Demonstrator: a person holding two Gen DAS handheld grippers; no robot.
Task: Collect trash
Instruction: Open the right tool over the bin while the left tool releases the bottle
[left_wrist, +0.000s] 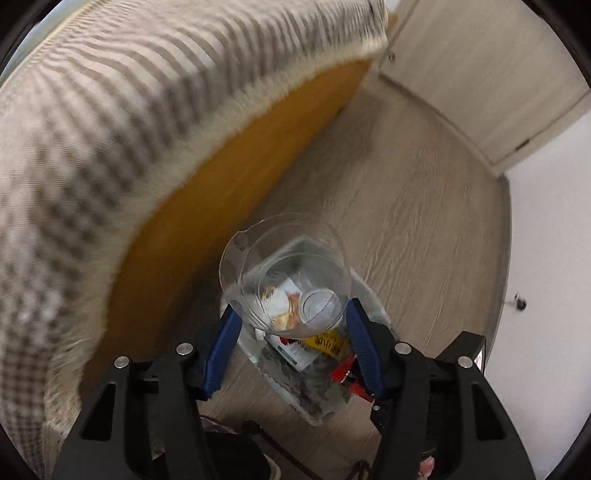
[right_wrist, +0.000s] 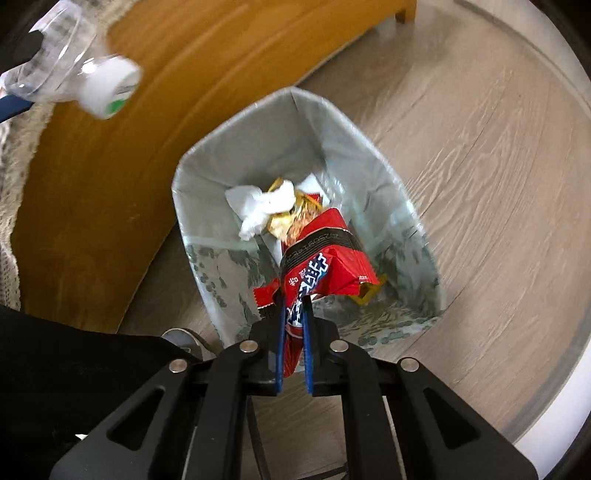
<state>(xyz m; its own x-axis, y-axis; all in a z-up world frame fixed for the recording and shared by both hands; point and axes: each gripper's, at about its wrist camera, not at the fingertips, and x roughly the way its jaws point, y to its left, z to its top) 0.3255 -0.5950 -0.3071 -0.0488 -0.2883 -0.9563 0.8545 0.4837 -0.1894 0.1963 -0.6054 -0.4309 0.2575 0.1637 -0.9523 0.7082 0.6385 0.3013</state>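
My left gripper (left_wrist: 291, 314) is shut on a clear plastic cup (left_wrist: 284, 273) and holds it above the grey waste bin (left_wrist: 317, 402). The same cup (right_wrist: 62, 44), with a white base, shows at the top left of the right wrist view. My right gripper (right_wrist: 294, 299) is shut on a red snack wrapper (right_wrist: 321, 266) and holds it over the open bin (right_wrist: 207, 173). White crumpled tissue (right_wrist: 258, 206) and a gold wrapper (right_wrist: 280, 221) lie inside the bin.
A wooden bed frame (left_wrist: 207, 206) with a striped blanket (left_wrist: 129, 92) stands left of the bin. Wood floor (left_wrist: 424, 221) spreads to the right. A closed door (left_wrist: 480, 74) and a white wall (left_wrist: 554, 221) are beyond.
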